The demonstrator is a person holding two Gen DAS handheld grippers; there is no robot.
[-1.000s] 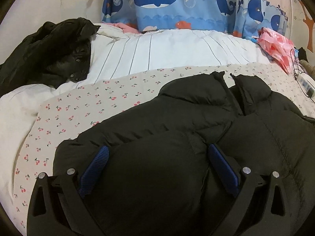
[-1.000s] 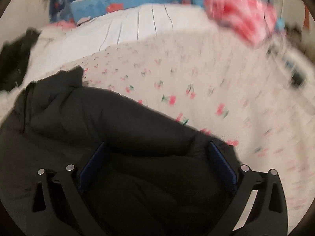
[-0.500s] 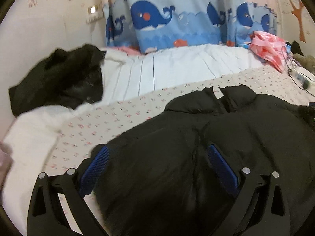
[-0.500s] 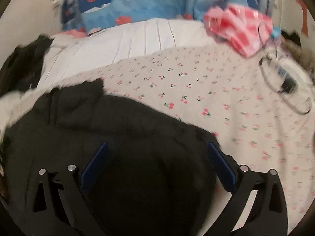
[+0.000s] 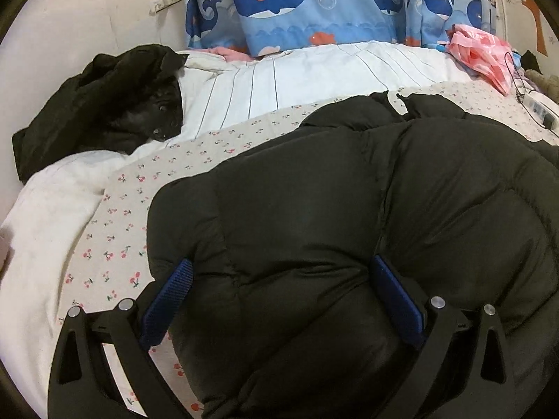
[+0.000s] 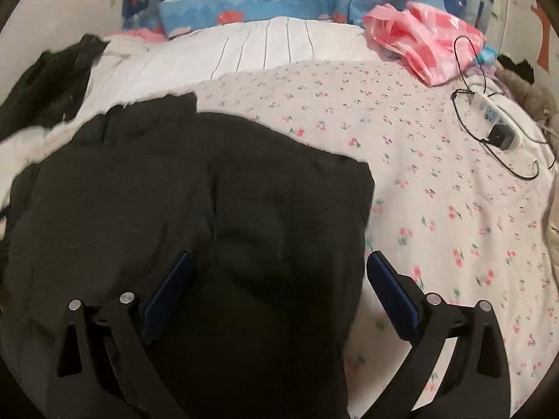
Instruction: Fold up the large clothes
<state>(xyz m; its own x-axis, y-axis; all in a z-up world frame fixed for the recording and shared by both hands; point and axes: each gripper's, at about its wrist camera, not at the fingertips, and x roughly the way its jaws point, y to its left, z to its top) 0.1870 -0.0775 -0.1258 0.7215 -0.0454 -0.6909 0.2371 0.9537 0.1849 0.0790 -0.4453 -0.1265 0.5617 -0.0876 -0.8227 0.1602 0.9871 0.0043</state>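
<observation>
A large black puffer jacket (image 5: pixel 349 216) lies spread on the cherry-print sheet (image 5: pixel 125 230), collar toward the far side. It also fills the left of the right wrist view (image 6: pixel 195 209). My left gripper (image 5: pixel 279 286) is open, its blue pads (image 5: pixel 171 293) straddling the jacket's near left part. My right gripper (image 6: pixel 279 282) is open over the jacket's near right edge; its left pad (image 6: pixel 171 286) is over the jacket and its right pad (image 6: pixel 391 289) is over the sheet.
A second black garment (image 5: pixel 104 104) is heaped at the far left on the white striped duvet (image 5: pixel 314 73). A pink plastic bag (image 6: pixel 419 38), a power strip with black cable (image 6: pixel 496 125) and whale-print curtains (image 5: pixel 314 3) are at the back and right.
Both grippers have pulled back and risen slightly, so more of the jacket shows. The jacket looks flatter and more spread out. Both stay open.
</observation>
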